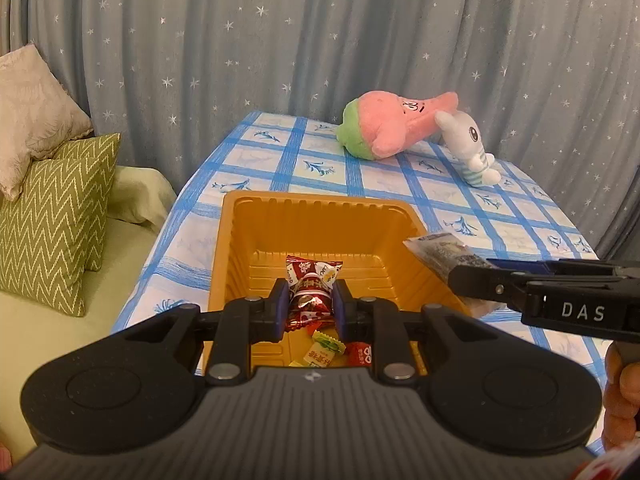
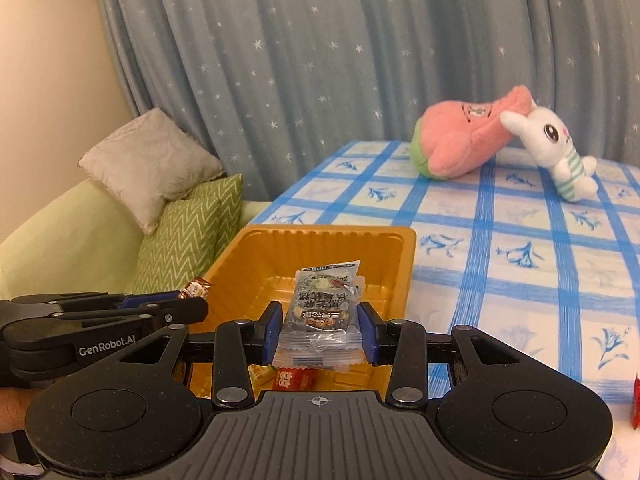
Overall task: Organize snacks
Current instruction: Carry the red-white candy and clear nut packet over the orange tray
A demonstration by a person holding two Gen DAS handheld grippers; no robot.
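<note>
The yellow tray (image 1: pixel 236 240) stands near the front left corner of the table (image 1: pixel 500 216) and holds a few small candies (image 1: pixel 324 350). Above it, the left gripper (image 1: pixel 309 312) pinches a red candy packet (image 1: pixel 310 288), and the right gripper (image 2: pixel 318 330) pinches a clear cookie packet (image 2: pixel 324 304).

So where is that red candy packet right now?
The red candy packet is clamped in the left gripper, held over the orange tray, above the loose snacks on its floor.
</note>
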